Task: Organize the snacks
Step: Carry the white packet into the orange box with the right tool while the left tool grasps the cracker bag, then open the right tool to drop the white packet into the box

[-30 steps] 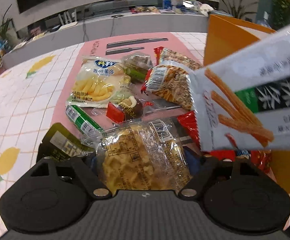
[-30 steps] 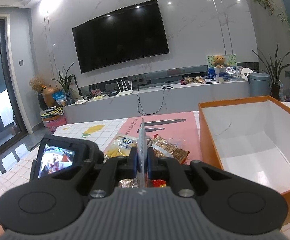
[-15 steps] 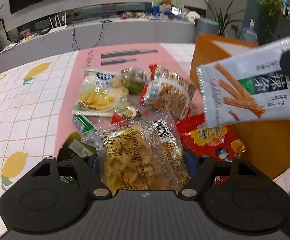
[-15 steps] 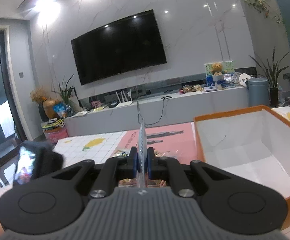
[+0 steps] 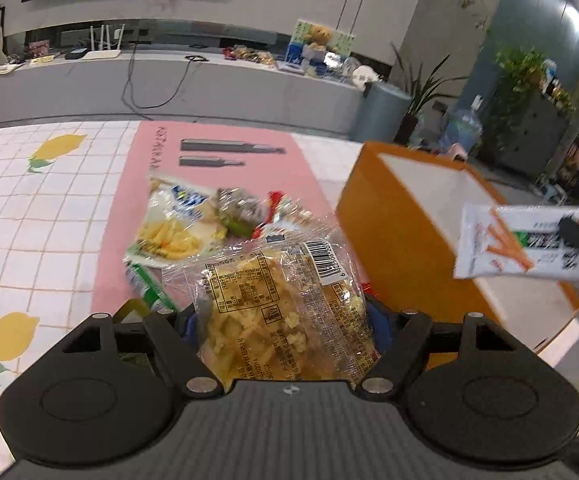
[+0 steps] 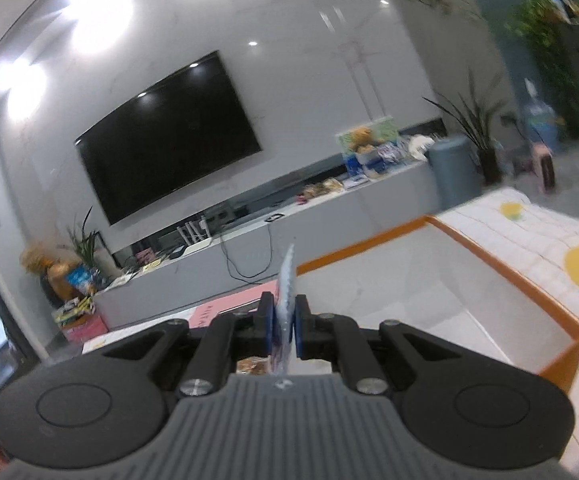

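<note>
A: What's the setting?

B: A table under a white checked cloth with lemon prints (image 5: pixel 41 216), a pink mat (image 5: pixel 217 168) laid across it. Far off, a black TV (image 6: pixel 165 136) hangs on a marble wall above a long grey console (image 5: pixel 161 84).

A: And the count?

B: One orange box (image 5: pixel 385 236), white inside, on the right. One loose pile of snacks on the mat; I make out a fries bag (image 5: pixel 169 224) at its far left, the rest too jumbled to count.

A: The grippers?

B: The left gripper (image 5: pixel 285 320) is spread fairly wide around a clear waffle pack (image 5: pixel 281 300), clamped on its sides, above the near end of the pile. The right gripper (image 6: pixel 284 320) is nearly closed, pinching a white stick-snack packet (image 5: pixel 529 244) edge-on, held over the box.
</note>
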